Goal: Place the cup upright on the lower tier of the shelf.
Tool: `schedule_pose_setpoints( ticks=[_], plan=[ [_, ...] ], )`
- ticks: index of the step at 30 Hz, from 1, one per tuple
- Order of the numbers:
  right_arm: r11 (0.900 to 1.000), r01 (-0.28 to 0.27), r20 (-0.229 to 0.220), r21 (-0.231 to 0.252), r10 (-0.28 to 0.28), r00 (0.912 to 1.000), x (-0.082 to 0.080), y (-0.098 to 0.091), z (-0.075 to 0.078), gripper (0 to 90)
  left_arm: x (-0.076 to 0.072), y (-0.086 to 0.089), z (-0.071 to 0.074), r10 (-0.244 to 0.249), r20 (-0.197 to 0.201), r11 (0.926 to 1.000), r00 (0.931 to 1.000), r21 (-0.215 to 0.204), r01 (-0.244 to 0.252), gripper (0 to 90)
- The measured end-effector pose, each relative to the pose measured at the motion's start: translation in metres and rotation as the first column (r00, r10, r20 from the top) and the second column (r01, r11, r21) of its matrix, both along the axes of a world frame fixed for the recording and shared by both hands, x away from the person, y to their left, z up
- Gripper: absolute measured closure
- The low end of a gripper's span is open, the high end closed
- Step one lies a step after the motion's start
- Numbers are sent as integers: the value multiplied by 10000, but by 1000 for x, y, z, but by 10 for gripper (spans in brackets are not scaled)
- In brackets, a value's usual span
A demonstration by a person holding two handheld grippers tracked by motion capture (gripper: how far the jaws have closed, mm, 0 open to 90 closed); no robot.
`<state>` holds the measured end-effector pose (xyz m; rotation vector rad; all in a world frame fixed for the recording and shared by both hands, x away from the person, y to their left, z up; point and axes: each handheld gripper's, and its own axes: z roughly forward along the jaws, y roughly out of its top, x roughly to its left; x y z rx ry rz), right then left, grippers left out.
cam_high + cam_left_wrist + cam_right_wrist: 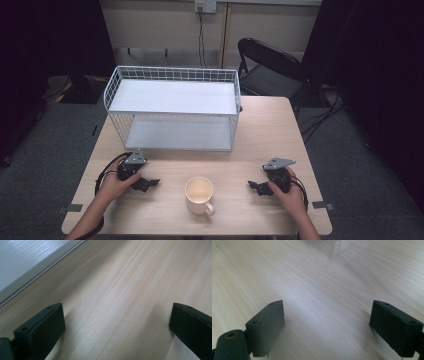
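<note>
A cream mug (199,193) is being left standing near the table's (260,125) front edge, handle toward the person, between the two grippers and touching neither. The left gripper (148,183) is being held low over bare wood, jaws spread wide with nothing between them; the right gripper (256,186) is being held likewise. No writing can be read anywhere. Farther back, open tabletop is being bordered by a white wire shelf rack (172,107), with a black folding chair (270,70) beyond.

Mug (199,193) near table (270,130) front edge.
Rack (172,107) behind mug; left gripper (145,183) left of mug, right gripper (256,187) right.
</note>
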<state>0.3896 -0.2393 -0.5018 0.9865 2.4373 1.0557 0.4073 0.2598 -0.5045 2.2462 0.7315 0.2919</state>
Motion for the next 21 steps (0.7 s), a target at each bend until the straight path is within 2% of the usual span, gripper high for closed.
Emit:
schedule_pose_setpoints(
  ticks=[5, 7, 9, 10, 12, 13, 15, 16, 17, 18, 19, 21],
  plan=[
    [10000, 30, 7, -3, -30, 10000, 0, 0, 0, 118, 0, -2, 0, 40, -24, 10000, 10000, -21, -40, 0],
    [10000, 90, 1, 3, -90, 10000, -1, 0, 0, 118, 2, -4, 3, -198, -205, 9995, 9996, 260, 203, 0],
    [9999, 122, -6, -10, -122, 9999, -2, 0, 0, 118, 4, -8, 6, -176, -427, 9988, 9989, 454, 195, 2],
    [9999, 132, -2, -13, -132, 9999, -2, 0, 0, 118, 4, -10, 9, -331, -477, 9980, 9983, 529, 356, 27],
    [9999, 139, 4, -5, -139, 9999, -2, -1, 0, 118, 2, -15, 15, -586, -612, 9978, 9964, 289, 604, 223],
    [9999, 137, -1, -1, -137, 9999, -2, -1, 0, 118, 2, -16, 17, -669, -660, 9971, 9956, 319, 691, 253],
    [9999, 135, -1, -1, -135, 9999, -2, -1, 0, 118, -1, -22, 24, -696, -677, 9970, 9953, 286, 717, 113],
    [9999, 137, -2, 1, -137, 9999, -2, -1, 0, 118, -3, -25, 29, -890, -658, 9955, 9939, 261, 909, 145],
    [9999, 139, 0, -1, -139, 9999, -2, -1, 0, 118, -4, -27, 34, -993, -699, 9947, 9926, 178, 1008, 216],
    [9999, 139, -2, 1, -139, 9999, -2, -1, 0, 118, -5, -30, 39, -1000, -755, 9949, 9921, 64, 1008, 213],
    [9999, 139, 0, -1, -139, 9999, -2, -1, 0, 118, -7, -34, 44, -982, -890, 9951, 9912, 22, 988, 158],
    [9999, 140, 1, -3, -140, 9999, -2, -1, 0, 118, -9, -39, 52, -1061, -968, 9944, 9896, -106, 1056, 182]
  ],
)
